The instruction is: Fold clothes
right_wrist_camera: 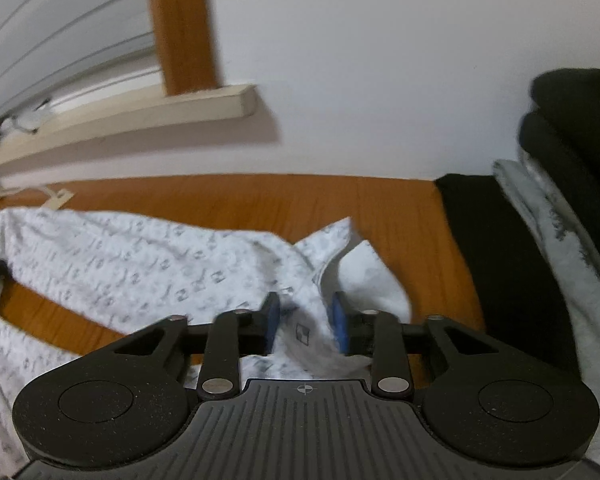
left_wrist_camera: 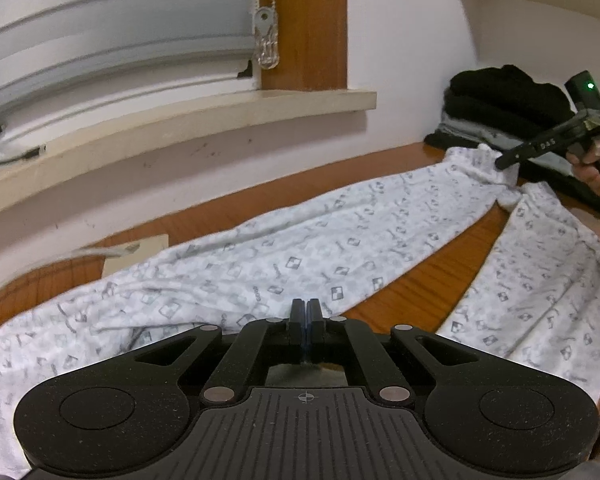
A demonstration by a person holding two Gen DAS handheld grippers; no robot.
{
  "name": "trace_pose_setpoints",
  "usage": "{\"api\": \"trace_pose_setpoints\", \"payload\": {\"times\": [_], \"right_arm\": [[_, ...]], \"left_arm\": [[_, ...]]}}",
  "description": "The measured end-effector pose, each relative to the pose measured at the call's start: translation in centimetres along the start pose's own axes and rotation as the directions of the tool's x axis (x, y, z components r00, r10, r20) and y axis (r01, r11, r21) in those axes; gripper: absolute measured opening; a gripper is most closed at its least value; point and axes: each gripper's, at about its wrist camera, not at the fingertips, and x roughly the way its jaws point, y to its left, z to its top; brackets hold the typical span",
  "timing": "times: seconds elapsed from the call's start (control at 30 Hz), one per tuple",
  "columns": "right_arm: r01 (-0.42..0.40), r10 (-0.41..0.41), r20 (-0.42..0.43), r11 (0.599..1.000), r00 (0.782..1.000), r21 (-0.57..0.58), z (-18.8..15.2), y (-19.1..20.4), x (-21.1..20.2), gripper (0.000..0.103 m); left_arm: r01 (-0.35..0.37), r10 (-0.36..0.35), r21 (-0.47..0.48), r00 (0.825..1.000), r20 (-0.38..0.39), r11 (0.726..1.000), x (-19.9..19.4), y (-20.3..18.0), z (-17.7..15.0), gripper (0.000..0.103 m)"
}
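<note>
Upper left: closed grey shutter (left_wrist_camera: 100, 40), cream sill (left_wrist_camera: 180, 120), white wall. Wooden table (left_wrist_camera: 420, 292) below. Patterned white trousers (left_wrist_camera: 300, 248) sprawl across mid-frame. Left gripper (left_wrist_camera: 306, 308) pinched shut at the fabric. Right gripper (right_wrist_camera: 305, 320) jaws apart, cloth between. Folded dark clothes (left_wrist_camera: 508, 96) far right.

My left gripper (left_wrist_camera: 306, 307) has its jaws pressed together over the near edge of the white patterned pajama pants (left_wrist_camera: 300, 252), spread across the wooden table (left_wrist_camera: 420, 292). Far right, my right gripper (left_wrist_camera: 502, 164) meets a bunched cuff, in front of a stack of folded dark clothes (left_wrist_camera: 508, 108).
</note>
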Motion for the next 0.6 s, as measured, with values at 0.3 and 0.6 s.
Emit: {"api": "trace_pose_setpoints", "payload": {"times": [0.3,0.6], "right_arm": [[0.093,-0.106,0.193,0.993,0.975,0.075,0.1,-1.0,-3.0,0.007],[0.126,-0.162,0.269,0.981,0.949,0.148,-0.1,-2.1,-3.4,0.007]], "left_arm": [[-0.034,0.042,0.138,0.997,-0.057,0.99,1.5,-0.7,1.3,0.025],[0.005,0.013,0.154,0.993,-0.116,0.988,3.2,0.1,1.4,0.004]]}}
